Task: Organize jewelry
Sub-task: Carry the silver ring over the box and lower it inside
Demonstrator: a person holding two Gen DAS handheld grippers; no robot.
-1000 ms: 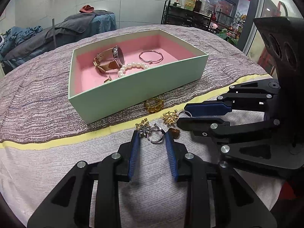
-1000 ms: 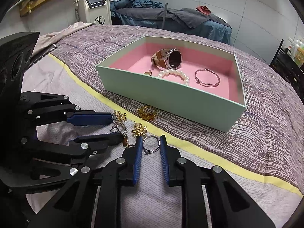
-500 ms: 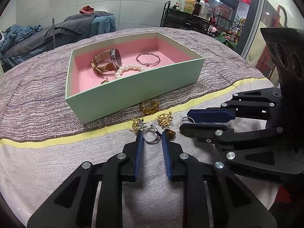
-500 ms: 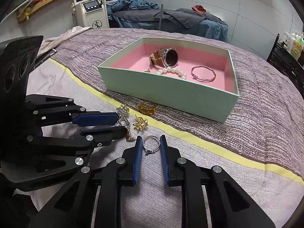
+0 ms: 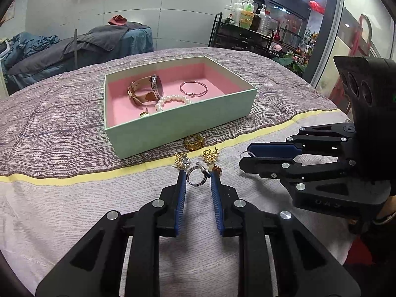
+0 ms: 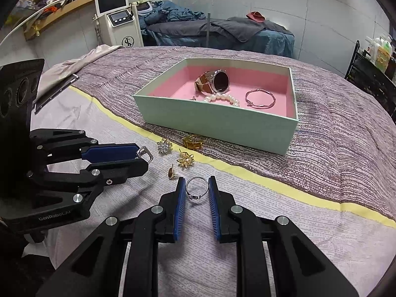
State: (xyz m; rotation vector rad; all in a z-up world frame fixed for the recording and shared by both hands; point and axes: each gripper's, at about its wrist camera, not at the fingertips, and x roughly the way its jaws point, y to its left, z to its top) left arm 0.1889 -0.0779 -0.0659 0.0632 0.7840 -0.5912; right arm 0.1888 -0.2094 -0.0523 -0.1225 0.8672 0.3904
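A mint box [image 5: 188, 126] with pink lining holds a watch [image 5: 148, 89], a pearl bracelet [image 5: 173, 99] and a bangle [image 5: 193, 88]. In front of it lie a gold ring [image 5: 194, 142], two flower earrings [image 5: 182, 160] [image 5: 210, 155] and an amber stud [image 6: 171, 172]. My left gripper [image 5: 198, 177] is shut on a silver stone ring [image 5: 196, 175], also seen from the right wrist [image 6: 144, 154]. My right gripper [image 6: 196, 184] is shut on a thin silver ring [image 6: 196, 188].
The box [image 6: 217, 121] stands on a striped purple cloth [image 6: 334, 148] with a yellow band [image 6: 247, 175]. A treatment bed [image 6: 222, 32] and a machine with a screen [image 6: 118, 22] stand behind. A shelf of bottles [image 5: 245, 24] is at the far right.
Both grippers have closed on their rings and lifted back a little from the cluster of jewelry. The left gripper's jaws narrowed around the stone ring.
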